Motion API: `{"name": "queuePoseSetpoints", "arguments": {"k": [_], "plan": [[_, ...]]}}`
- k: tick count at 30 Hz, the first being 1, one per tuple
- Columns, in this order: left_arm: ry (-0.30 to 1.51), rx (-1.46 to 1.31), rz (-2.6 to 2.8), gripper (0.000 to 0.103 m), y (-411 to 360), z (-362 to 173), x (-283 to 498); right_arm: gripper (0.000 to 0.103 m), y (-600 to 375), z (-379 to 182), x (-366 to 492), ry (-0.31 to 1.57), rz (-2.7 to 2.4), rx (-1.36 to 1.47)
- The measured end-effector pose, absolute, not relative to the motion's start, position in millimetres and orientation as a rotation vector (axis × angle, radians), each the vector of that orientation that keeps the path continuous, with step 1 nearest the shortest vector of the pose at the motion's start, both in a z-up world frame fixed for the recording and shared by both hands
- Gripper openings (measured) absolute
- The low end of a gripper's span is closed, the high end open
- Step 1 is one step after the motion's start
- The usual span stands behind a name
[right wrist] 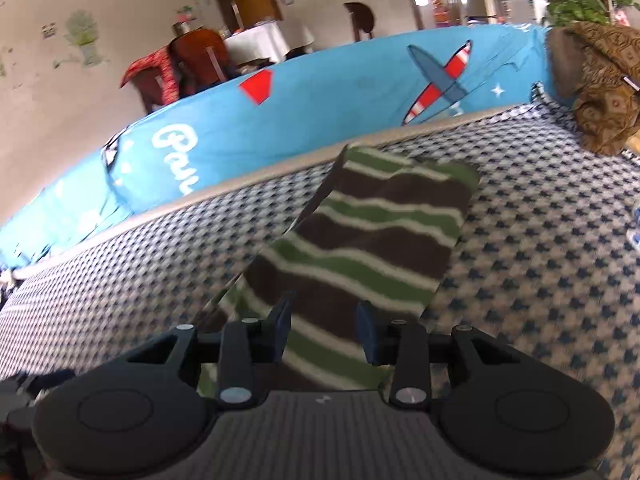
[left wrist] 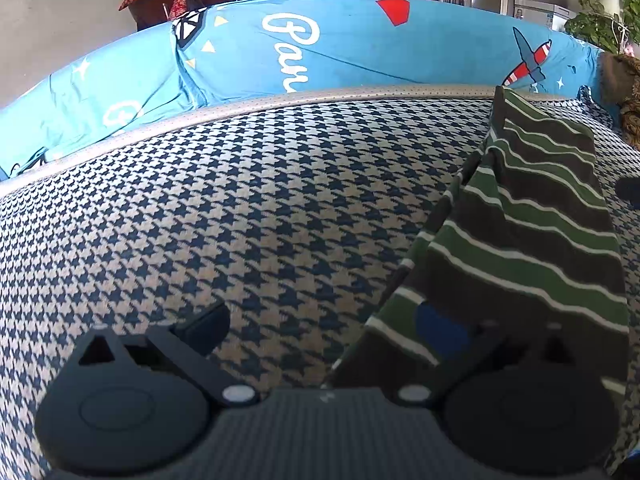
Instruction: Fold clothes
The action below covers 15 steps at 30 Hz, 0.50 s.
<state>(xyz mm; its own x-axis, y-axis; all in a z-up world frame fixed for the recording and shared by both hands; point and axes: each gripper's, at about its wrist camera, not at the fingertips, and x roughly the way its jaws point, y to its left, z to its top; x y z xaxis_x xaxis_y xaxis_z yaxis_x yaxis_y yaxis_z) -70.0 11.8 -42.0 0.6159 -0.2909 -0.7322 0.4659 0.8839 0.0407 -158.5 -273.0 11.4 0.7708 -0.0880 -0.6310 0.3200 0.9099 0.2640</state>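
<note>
You had the striped garment [right wrist: 360, 248] lying as a long, narrow band on the houndstooth-covered surface [left wrist: 240, 200], so I judge the lengthwise folds done and the crosswise folds left to do. In the right wrist view it ran from the bottom centre of the frame up toward the centre, ending in a squared-off edge short of the pale piped border [right wrist: 256, 178]. In the left wrist view the same band filled the right side of the frame, with a raised crease running along its left edge.

Your right tool [right wrist: 326, 332] stood with its jaws apart, one on either side of the band's near end; the pads did not press on the cloth, so nothing was gripped. Your left tool [left wrist: 324, 326] was spread wide: its left finger hung over bare houndstooth, its right finger sat over the garment at lower right, and I saw no pinch there either.

The garment looked like a soft knit with broad dark brown and green bands divided by thin cream lines that wavered where the cloth rippled. The cover beneath was a woven navy-and-beige check, flat and slightly nubby. Behind it, across the top of both frames, a smooth bright blue sheet [left wrist: 360, 48] with white lettering and a red-striped plane print draped in loose folds.
</note>
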Motion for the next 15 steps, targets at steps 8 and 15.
{"name": "queuePoseSetpoints", "arguments": {"k": [8, 15], "plan": [[0.804, 0.239, -0.407, 0.103, 24, -48, -87, 0.037, -231, -1, -186, 0.698, -0.107, 0.351], [0.806, 0.233, -0.393, 0.103, 35, -51, -98, 0.037, -192, -12, -204, 0.734, -0.010, 0.304]]}}
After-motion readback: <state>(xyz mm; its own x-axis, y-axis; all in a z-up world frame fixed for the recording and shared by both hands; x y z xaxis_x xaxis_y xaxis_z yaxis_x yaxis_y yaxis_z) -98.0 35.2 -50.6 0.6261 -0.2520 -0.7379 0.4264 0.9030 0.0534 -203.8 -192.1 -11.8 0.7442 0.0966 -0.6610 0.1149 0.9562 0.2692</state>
